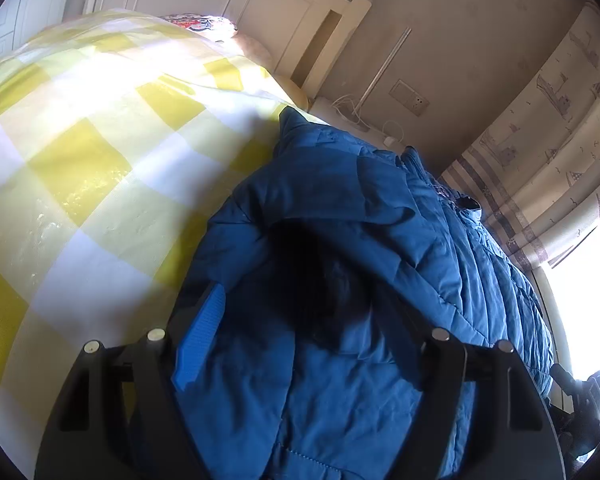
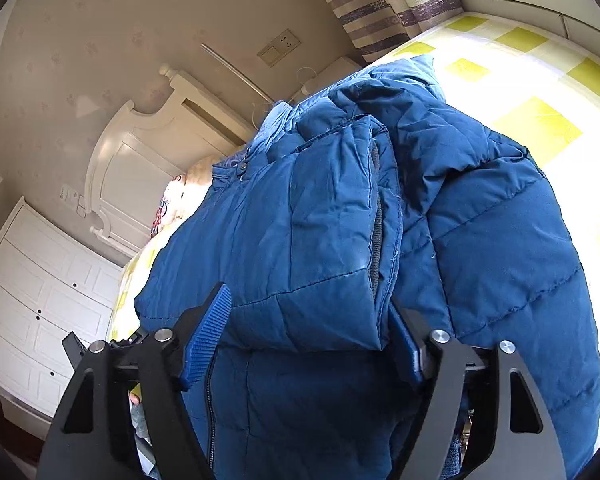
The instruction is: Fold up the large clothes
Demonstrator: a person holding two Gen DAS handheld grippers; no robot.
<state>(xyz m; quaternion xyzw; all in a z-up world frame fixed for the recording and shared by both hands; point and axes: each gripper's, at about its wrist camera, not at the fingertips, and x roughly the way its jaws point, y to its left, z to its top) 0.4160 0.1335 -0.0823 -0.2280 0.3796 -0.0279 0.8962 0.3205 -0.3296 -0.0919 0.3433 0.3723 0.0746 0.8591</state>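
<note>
A blue quilted down jacket lies on a bed with a yellow and white checked sheet. My left gripper is open, its jaws wide apart around a dark fold of the jacket; only the left blue pad shows, the right finger is under fabric. In the right wrist view the jacket fills the middle, with a folded sleeve lying between the jaws of my right gripper. That gripper is open, its blue pads on either side of the sleeve end. The checked sheet shows beyond.
A white headboard and a patterned pillow stand at the bed's head. A wall socket, cables and a white bedside unit are behind. A patterned curtain and bright window are to the right. White wardrobe doors are left.
</note>
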